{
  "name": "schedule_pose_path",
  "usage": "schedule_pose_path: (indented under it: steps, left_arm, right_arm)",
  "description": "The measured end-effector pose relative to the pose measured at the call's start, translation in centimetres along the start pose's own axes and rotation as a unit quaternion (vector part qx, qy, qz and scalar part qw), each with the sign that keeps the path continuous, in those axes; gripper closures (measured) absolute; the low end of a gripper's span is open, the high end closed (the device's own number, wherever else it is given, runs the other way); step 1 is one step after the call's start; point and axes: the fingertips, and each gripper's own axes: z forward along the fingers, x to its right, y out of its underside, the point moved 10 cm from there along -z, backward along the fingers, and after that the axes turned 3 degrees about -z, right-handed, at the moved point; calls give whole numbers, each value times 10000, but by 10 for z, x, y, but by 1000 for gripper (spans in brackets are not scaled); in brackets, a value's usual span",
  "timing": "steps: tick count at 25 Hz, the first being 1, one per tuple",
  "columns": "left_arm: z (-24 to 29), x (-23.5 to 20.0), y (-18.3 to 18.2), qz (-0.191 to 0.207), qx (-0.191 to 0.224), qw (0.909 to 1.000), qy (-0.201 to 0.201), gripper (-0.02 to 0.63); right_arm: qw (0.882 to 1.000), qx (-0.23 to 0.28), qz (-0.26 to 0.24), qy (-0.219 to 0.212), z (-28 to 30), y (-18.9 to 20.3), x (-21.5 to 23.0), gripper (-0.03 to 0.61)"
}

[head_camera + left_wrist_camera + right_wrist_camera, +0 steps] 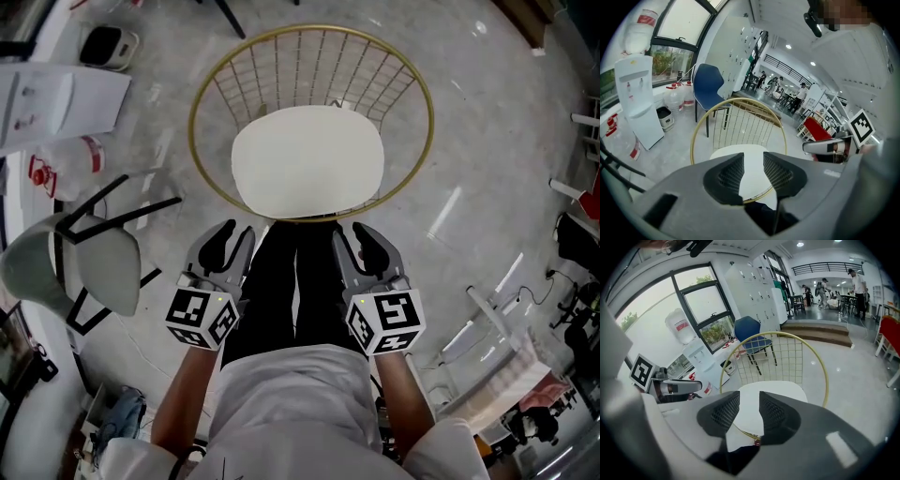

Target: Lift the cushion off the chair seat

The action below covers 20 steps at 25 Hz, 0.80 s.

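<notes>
Hovering at the near edge of the chair [200, 90], the left gripper [234, 234] and right gripper [358, 239] sit side by side, one on each side of the person's black trousers [281, 291], and both point forward and down at the seat. The cushion [307, 159] is white and rounded. It lies flat on the seat inside the chair's gold ring, with the gold wire back rising behind it and its near edge reaching the ring's near rim. In the left gripper view, the left gripper [753, 157] has its jaws partly apart with a narrow gap between the ribbed pads. Nothing is gripped, and the cushion [733, 151] and the gold rim of the chair [693, 136] show through and above the gap, beyond the tips. The right gripper view shows the same for the right gripper [749, 401]: its jaws stand a little apart and empty, and the cushion [780, 389] lies past them inside the ring of the chair [821, 366]. Neither gripper's pads touch the cushion. Each gripper view also catches the other gripper off to one side with its marker cube. A blue chair [708, 91] stands behind the wire back, and a dispenser [635, 98] stands by the window. A grey chair [94, 267] stands on the pale floor [487, 169] to the person's left.
</notes>
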Motion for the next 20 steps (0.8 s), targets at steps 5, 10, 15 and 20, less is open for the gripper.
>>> schedule_pose_path:
  steps: [5, 10, 15, 20]
  left_arm:
    - [22, -12, 4, -104, -103, 9998, -96, 474]
    - [46, -26, 14, -114, -173, 9995, -220, 465]
    - [66, -42, 24, -148, -318, 9990, -274, 456]
    - [88, -57, 39, -220, -496, 9979, -366, 437]
  right_arm:
    - [9999, -109, -13, -68, 24, 5, 16, 436]
    - [9997, -206, -154, -59, 47, 11, 33, 428]
    - [9995, -269, -148, -7, 64, 17, 46, 417]
    - [9993, -327, 31, 191, 82, 28, 63, 405]
